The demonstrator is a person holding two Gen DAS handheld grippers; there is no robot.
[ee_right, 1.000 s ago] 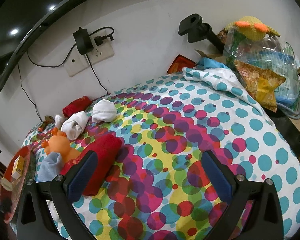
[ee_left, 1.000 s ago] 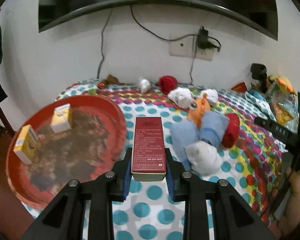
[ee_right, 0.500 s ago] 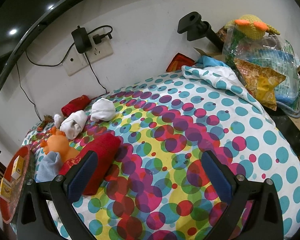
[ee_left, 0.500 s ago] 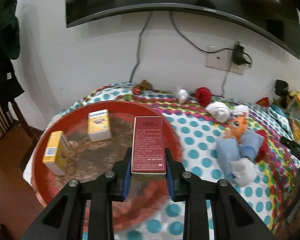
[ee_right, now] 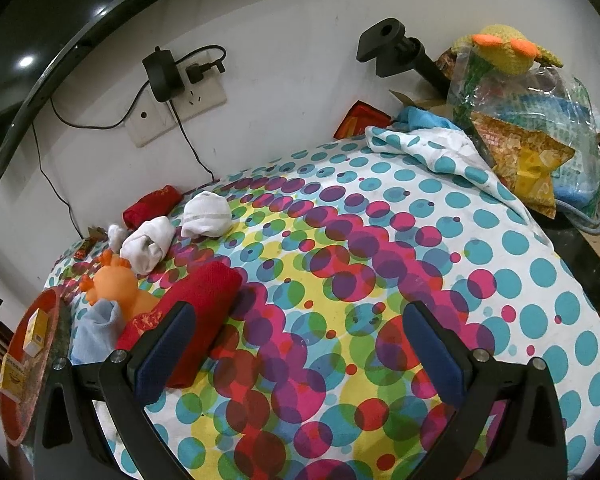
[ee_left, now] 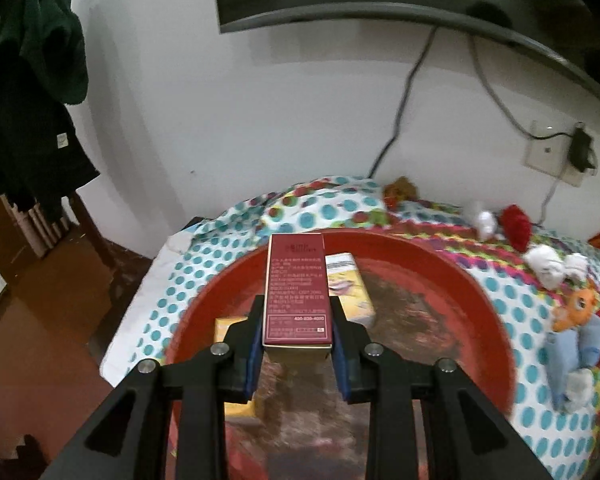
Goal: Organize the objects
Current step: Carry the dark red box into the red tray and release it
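Over the tray: I am holding the left gripper (ee_left: pixel 298 344) above the red tray (ee_left: pixel 480 292), clamped on the maroon box (ee_left: pixel 296 292), which is sticking forward between the blue pads (ee_left: pixel 340 354).
Box location: it is hanging in the air over the tray's near half, not resting on anything.
Tray contents: two yellow cartons are already sitting there, one (ee_left: pixel 348 284) just behind the box on its right, one (ee_left: pixel 230 328) low on the left, partly hidden by my left finger.
Collision risk: I am judging that lowering straight down could be knocking the box into either carton, since both are lying close to its line.
Tip risk: the box is long and I am gripping only its near end; releasing it high or tilted could be letting it topple or slide on the tray's worn, patchy floor.
Blur: the left view is smeared, so I am not trusting fine spacing.
Right gripper (ee_right: pixel 300 344): it is hovering wide open over the dotted cloth (ee_right: pixel 380 240), nothing between its jaws; the red roll (ee_right: pixel 196 300) is lying just beside its left finger.
Snag risk: any drift left could be nudging that roll.
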